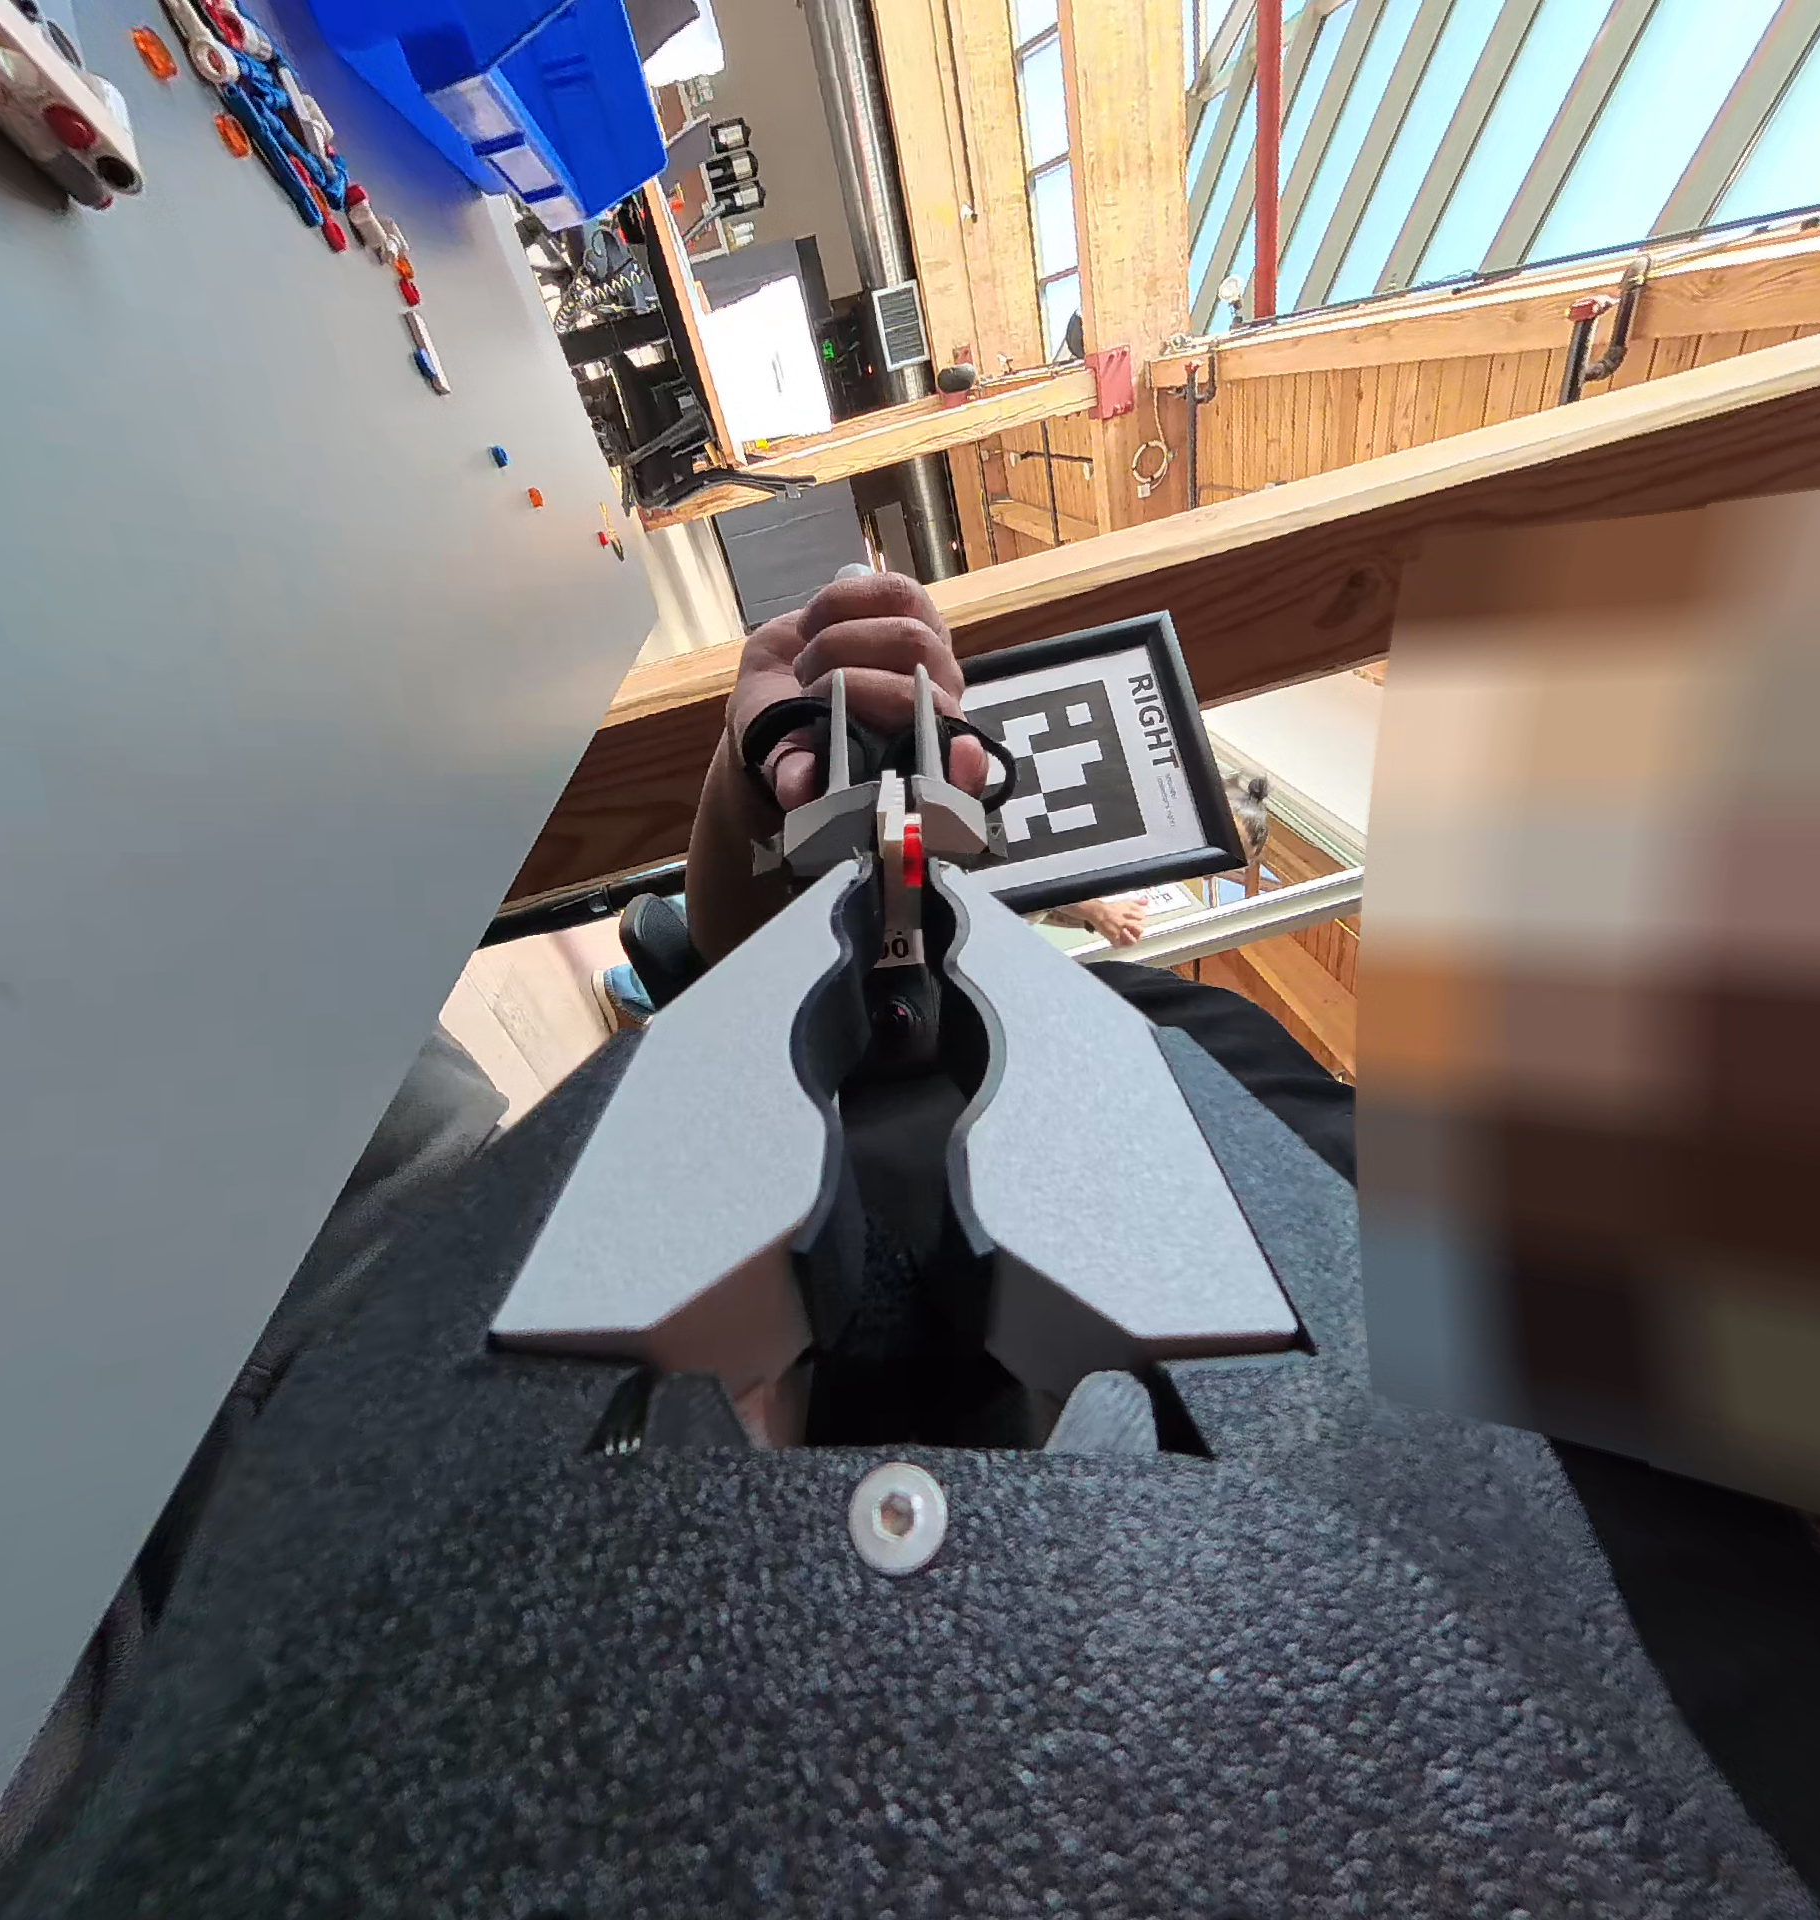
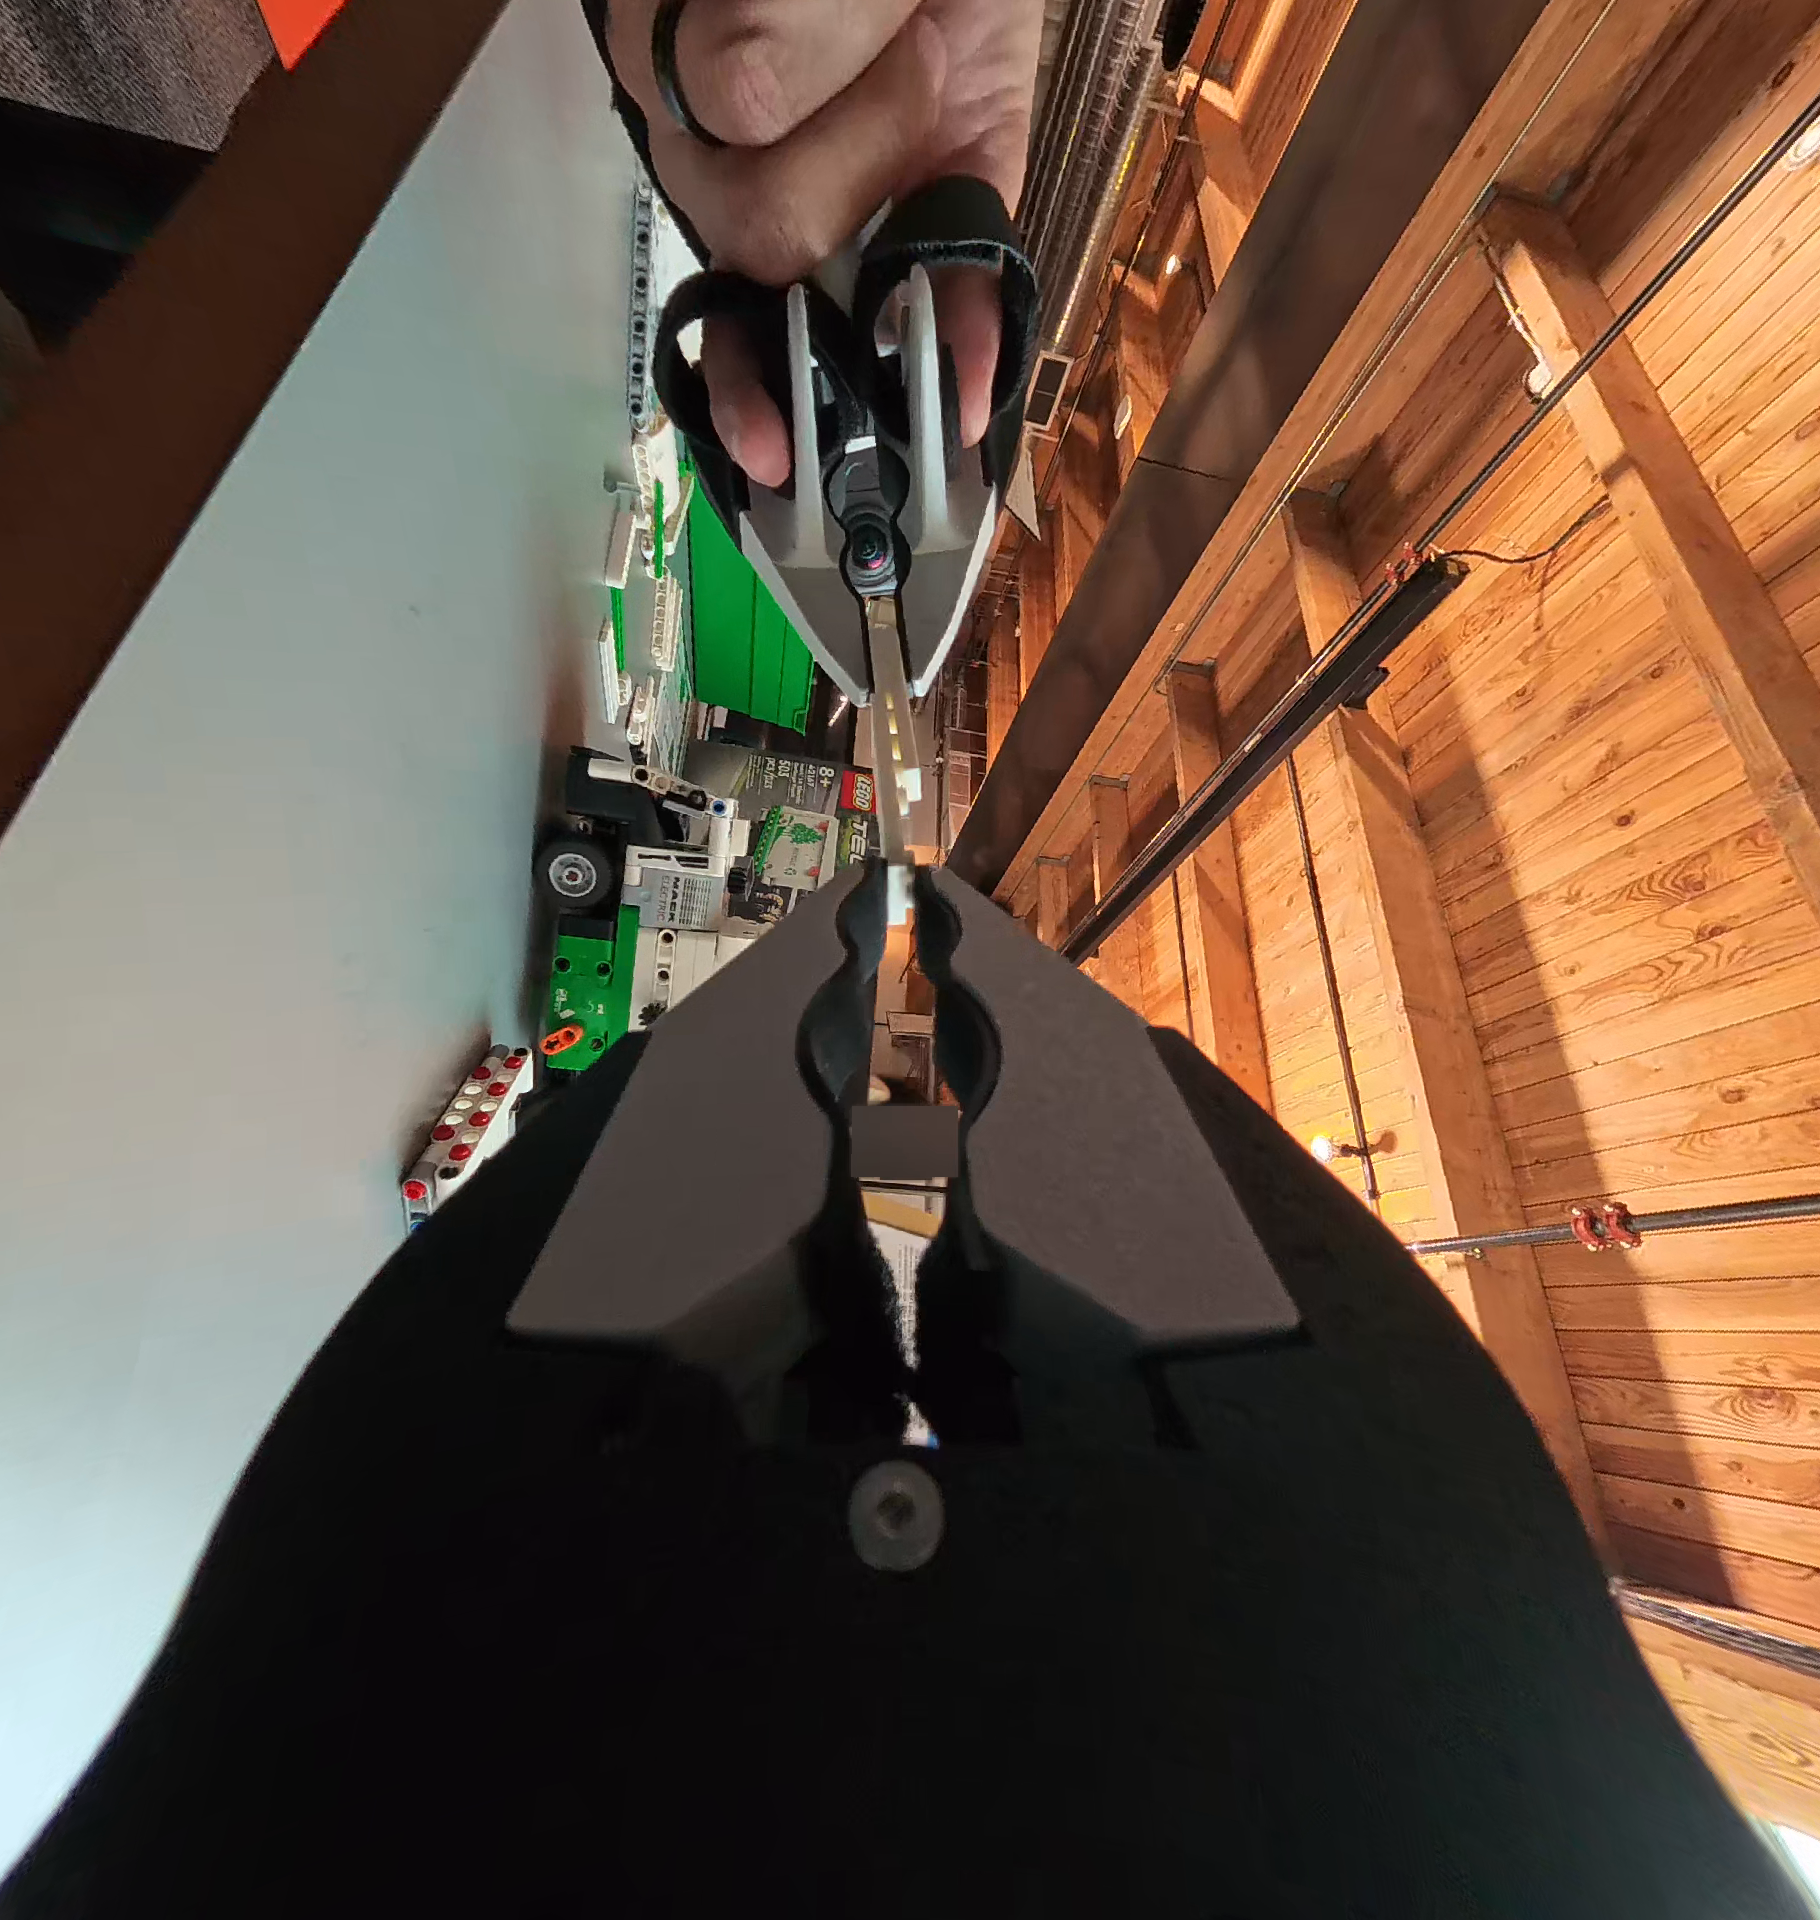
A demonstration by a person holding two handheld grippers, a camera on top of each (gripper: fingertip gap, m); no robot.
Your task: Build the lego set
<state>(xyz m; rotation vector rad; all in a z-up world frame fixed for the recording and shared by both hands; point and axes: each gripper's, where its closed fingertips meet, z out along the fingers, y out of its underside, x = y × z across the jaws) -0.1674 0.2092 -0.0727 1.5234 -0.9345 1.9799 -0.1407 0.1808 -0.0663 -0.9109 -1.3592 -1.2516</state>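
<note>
Left wrist view: the left gripper (image 1: pixel 904 883) has its fingers (image 1: pixel 771 997) nearly together, pinching at the tips a slim white beam with a red piece (image 1: pixel 906 847). The beam's long axis runs straight ahead toward 12 o'clock, where the right gripper (image 1: pixel 890 795), held by a hand (image 1: pixel 833 665), meets its far end. At 10 to 11 o'clock a grey table (image 1: pixel 210 623) carries scattered small parts. Right wrist view: the right gripper (image 2: pixel 893 883) has its fingers (image 2: pixel 781 987) almost closed, pinching the near end of the white beam (image 2: pixel 890 727). The beam points toward 12 o'clock, slightly tilted, to the left gripper (image 2: pixel 890 686). At 9 to 10 o'clock stands a green-and-white toy truck (image 2: pixel 625 894) on the white table (image 2: pixel 262 727).
</note>
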